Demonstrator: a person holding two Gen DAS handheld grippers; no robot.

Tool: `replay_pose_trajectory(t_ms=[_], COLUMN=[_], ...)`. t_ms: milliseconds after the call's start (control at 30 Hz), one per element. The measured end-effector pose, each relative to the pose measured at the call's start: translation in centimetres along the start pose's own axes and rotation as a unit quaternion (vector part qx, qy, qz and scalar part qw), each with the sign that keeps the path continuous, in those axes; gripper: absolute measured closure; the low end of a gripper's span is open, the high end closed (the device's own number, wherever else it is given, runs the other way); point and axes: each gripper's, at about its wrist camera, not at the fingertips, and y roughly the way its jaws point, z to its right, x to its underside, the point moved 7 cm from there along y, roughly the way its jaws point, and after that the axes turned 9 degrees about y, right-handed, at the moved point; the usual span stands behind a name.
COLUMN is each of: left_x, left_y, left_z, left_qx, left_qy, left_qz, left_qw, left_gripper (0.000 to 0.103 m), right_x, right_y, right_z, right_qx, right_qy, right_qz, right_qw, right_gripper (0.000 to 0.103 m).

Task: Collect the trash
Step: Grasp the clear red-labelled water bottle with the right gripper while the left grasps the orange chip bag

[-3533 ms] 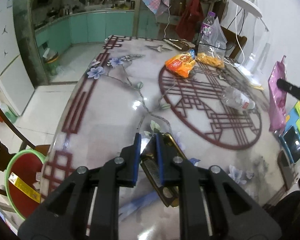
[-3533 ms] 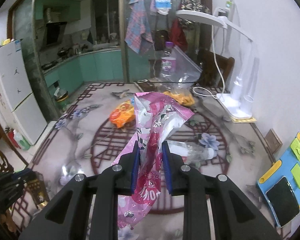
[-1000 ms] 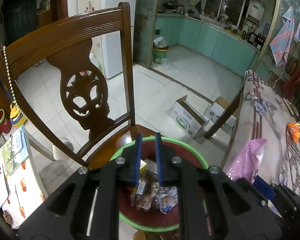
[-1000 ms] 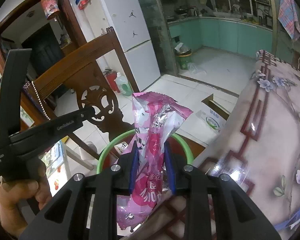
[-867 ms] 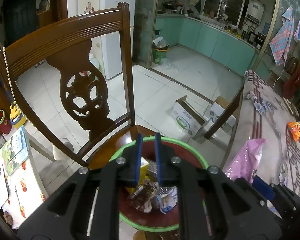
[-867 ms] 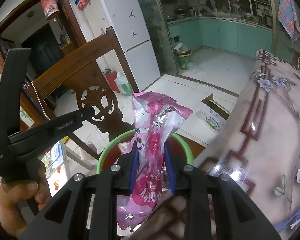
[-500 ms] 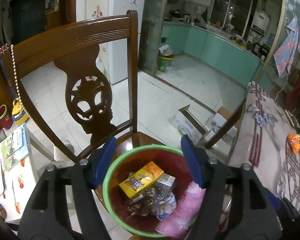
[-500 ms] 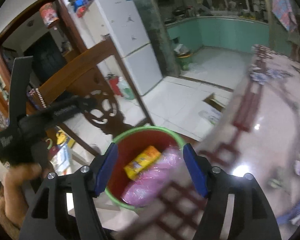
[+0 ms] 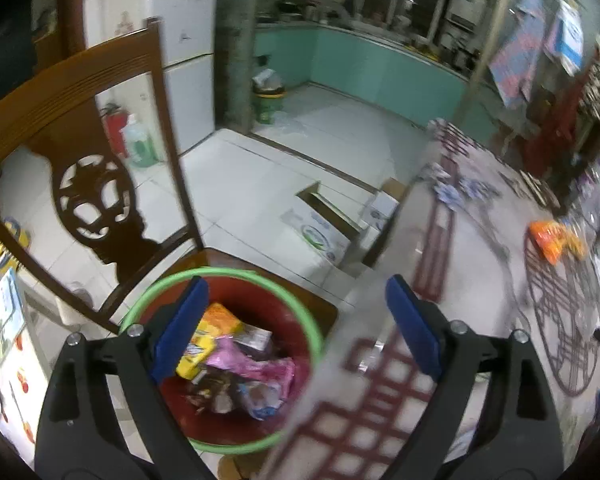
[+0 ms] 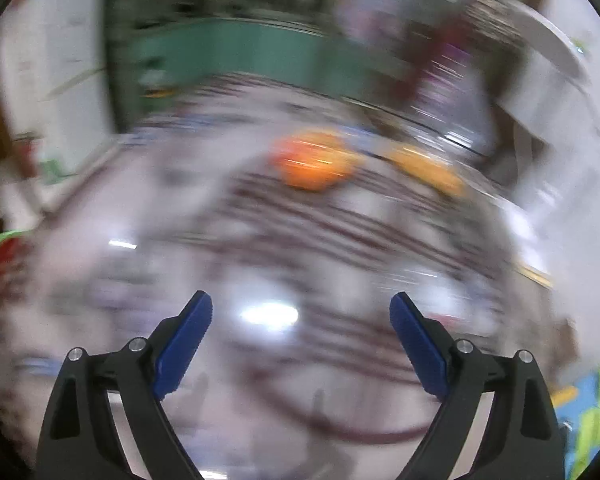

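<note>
A red bin with a green rim (image 9: 168, 284) stands on a wooden chair seat beside the table. It holds a yellow packet (image 9: 216, 324), the pink wrapper (image 9: 256, 368) and other trash. My left gripper (image 9: 296, 320) is open and empty above the bin's right side and the table edge. My right gripper (image 10: 300, 332) is open and empty over the table; that view is heavily blurred. An orange snack bag (image 10: 312, 164) lies on the table ahead of it and also shows in the left wrist view (image 9: 552, 240).
The wooden chair back (image 9: 88, 184) rises left of the bin. Cardboard boxes (image 9: 320, 228) sit on the tiled floor beyond the patterned table (image 9: 452, 240). A yellowish bag (image 10: 428, 168) lies right of the orange one. The bin's rim (image 10: 0, 240) shows at the far left.
Both grippers opened and dropped their trash into the bin. The pink wrapper now lies inside. The right gripper swung fast from the bin back over the table; the left shifted right.
</note>
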Motion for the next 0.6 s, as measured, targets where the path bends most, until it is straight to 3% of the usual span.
replay_pose_trajectory(t_ms=[67,200,400,500,567,600], left_x=[0.0,0.3,1.3,1.4,1.0,0.8], left_y=[0.2,1.2,2.6,2.8,2.8,2.9], left_z=[2.0,6.4,12.0,14.4,16.1,16.9], left_qx=[0.006,0.023,0.059,0.076,0.086,0.090], left_qy=[0.020,0.059,0.102,0.128,0.134,0.134], left_qz=[-0.003,-0.020,-0.045,-0.039,-0.024,-0.017], left_qw=[0.9998,0.9978,0.9920,0.9881,0.9869,0.9867], left_gripper=[0.012,0.012,0.012,0.012,0.012,0.012], right_x=[0.4,1.9,0.2,-0.1,0.1,0.2], right_y=[2.1,6.4,10.0,11.6,11.8,11.8], right_z=[5.4,9.6,9.4,9.0,8.9,9.0], right_qx=[0.073,0.105,0.046,-0.012,-0.009,-0.007], right_qy=[0.011,-0.015,-0.072,-0.070,-0.085,-0.091], right_qz=[-0.013,-0.080,-0.070,-0.099,-0.093,-0.090], right_qw=[0.997,0.991,0.994,0.993,0.992,0.992], right_gripper=[0.014,0.012,0.012,0.011,0.014,0.021])
